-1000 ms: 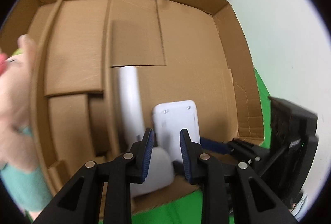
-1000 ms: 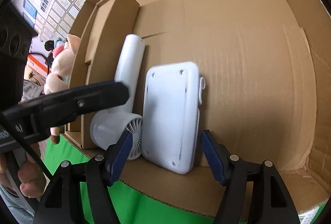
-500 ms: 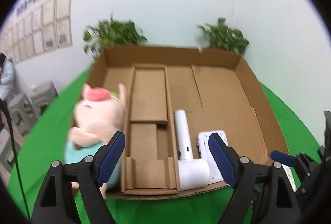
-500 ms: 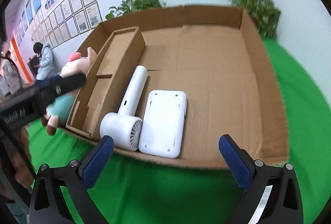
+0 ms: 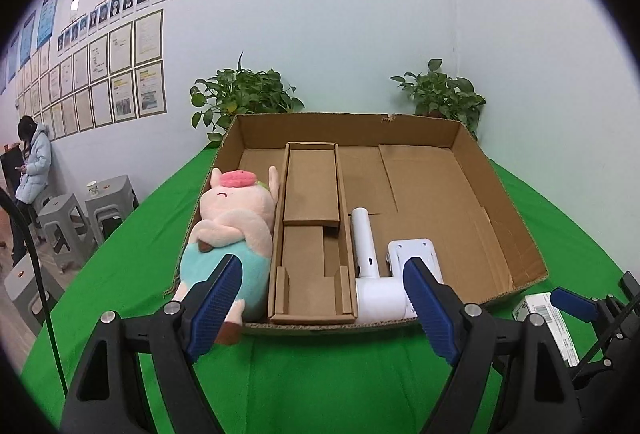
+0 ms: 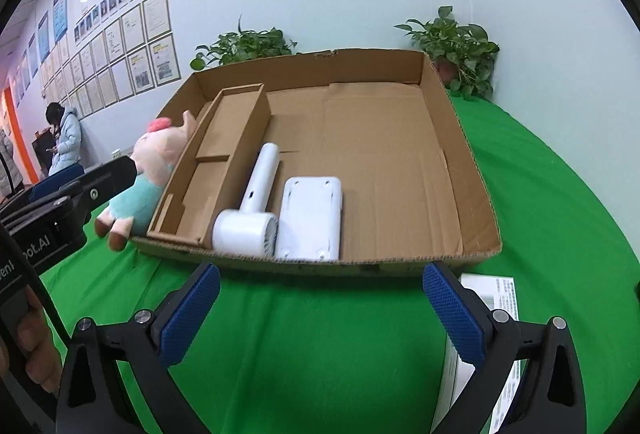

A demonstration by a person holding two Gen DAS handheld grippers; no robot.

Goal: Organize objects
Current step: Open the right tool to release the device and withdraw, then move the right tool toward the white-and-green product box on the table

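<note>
Green tablecloth (image 5: 320, 374), cardboard box (image 6: 472, 169) holding plush pig (image 5: 232, 218), hair dryer (image 6: 256, 201), white device (image 6: 312, 218), both jaws released, empty.

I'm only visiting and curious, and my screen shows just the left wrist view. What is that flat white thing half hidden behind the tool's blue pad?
Observer: In the right wrist view the flat white device shows whole. It is a rounded rectangle lying flat in the cardboard box, beside the hair dryer.
Operator: Is there anything on the end of the dryer's head?
Observer: Yes, a ribbed grille that faces the device.
Operator: And the other tool, is it carrying something?
Observer: No. The right tool has just been opening its jaws. They stand wide with nothing between them.
</note>
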